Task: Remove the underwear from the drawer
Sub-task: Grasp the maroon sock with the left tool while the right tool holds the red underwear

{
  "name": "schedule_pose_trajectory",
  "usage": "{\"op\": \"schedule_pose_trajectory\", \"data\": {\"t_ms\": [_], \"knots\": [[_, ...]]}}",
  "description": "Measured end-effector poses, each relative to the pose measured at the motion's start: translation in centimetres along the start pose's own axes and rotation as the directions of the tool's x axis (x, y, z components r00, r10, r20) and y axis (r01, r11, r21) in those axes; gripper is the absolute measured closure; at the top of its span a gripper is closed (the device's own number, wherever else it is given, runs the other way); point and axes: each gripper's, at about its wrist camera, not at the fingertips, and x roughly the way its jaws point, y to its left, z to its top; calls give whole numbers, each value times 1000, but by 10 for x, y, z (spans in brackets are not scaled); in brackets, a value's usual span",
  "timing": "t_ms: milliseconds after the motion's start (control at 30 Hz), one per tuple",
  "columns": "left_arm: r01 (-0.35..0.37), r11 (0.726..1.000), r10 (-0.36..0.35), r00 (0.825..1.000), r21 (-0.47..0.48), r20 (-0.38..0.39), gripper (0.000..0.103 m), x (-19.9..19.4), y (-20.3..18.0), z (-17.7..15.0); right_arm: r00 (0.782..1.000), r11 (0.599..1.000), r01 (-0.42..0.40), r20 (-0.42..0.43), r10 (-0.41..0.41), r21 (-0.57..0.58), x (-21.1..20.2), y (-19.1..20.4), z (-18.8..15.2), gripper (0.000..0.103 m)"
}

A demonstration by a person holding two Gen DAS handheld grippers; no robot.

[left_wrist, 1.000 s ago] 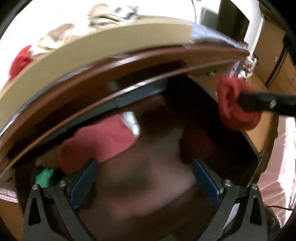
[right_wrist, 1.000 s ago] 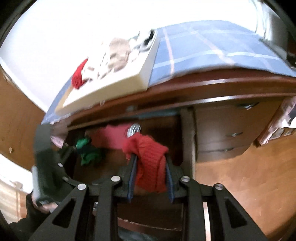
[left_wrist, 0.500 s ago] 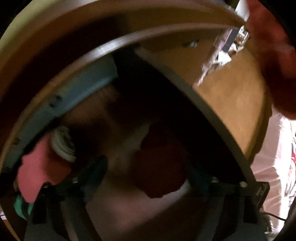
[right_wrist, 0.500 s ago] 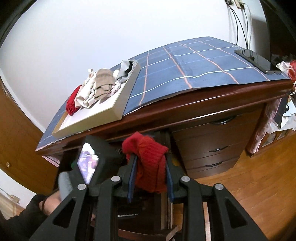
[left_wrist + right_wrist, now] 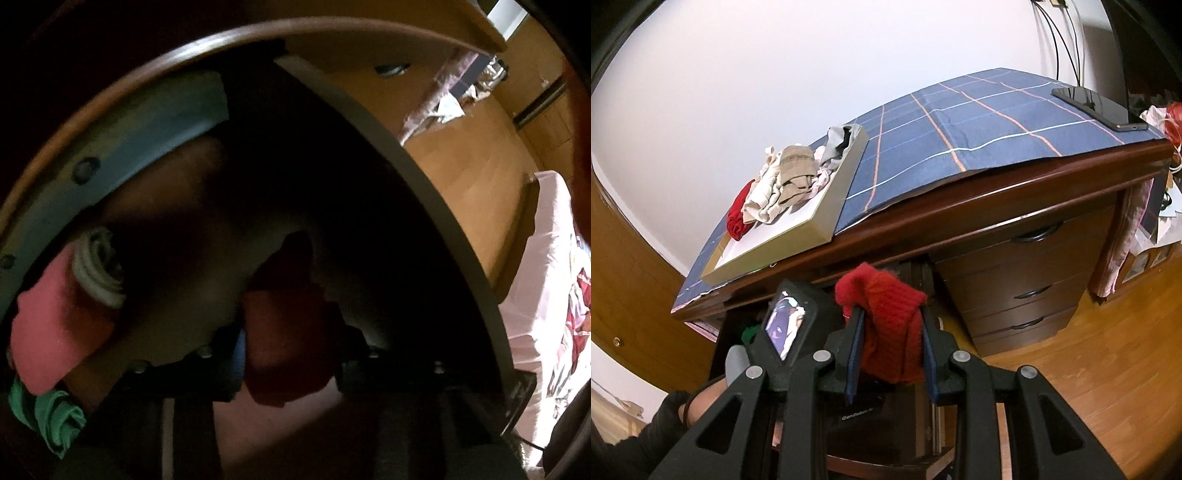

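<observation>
Underwear is in two places relative to the open drawer [image 5: 424, 206]: a red knitted piece [image 5: 890, 325] hangs outside and above it, pinched between the pads of the right gripper [image 5: 892, 354], and a dark red piece [image 5: 288, 347] lies down on the drawer floor, dim in the left wrist view. The left gripper [image 5: 291, 354] points steeply down into the drawer; its jaws have just been closing and now sit pressed on that dark red piece. Further along the drawer from it lie a pink garment [image 5: 48, 339], a rolled white-striped item [image 5: 98, 273] touching the pink one, and a green piece [image 5: 48, 413] beyond that. On the desk above the drawer, a shallow box [image 5: 798, 221] holds a heap of pale and red pieces. Step in hand, by my reading: second grasp made, lift not yet begun. Next move calls for raising the left gripper clear of the drawer's front edge without snagging, then carrying both pieces up toward the box.
</observation>
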Motion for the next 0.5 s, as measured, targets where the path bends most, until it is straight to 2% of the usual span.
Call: {"op": "schedule_pose_trajectory", "data": {"t_ms": [67,167,267,367,500], "knots": [[-68,998,67,996,7,65,68,-14,2,-5,1000,1000,9,0,-9,6,2,3,-3,73],[-105,994,104,984,-3,147,68,-36,5,-14,1000,1000,11,4,-11,16,4,8,-8,73],[-153,988,153,962,-19,224,68,-59,5,-30,1000,1000,-3,11,2,26,4,15,-14,73],[-199,979,202,939,-40,279,68,-78,8,-46,1000,1000,-18,19,17,20,4,29,-19,73],[-209,974,226,919,-88,324,68,-102,26,-66,999,999,-33,29,33,-3,2,50,-25,73]]}}
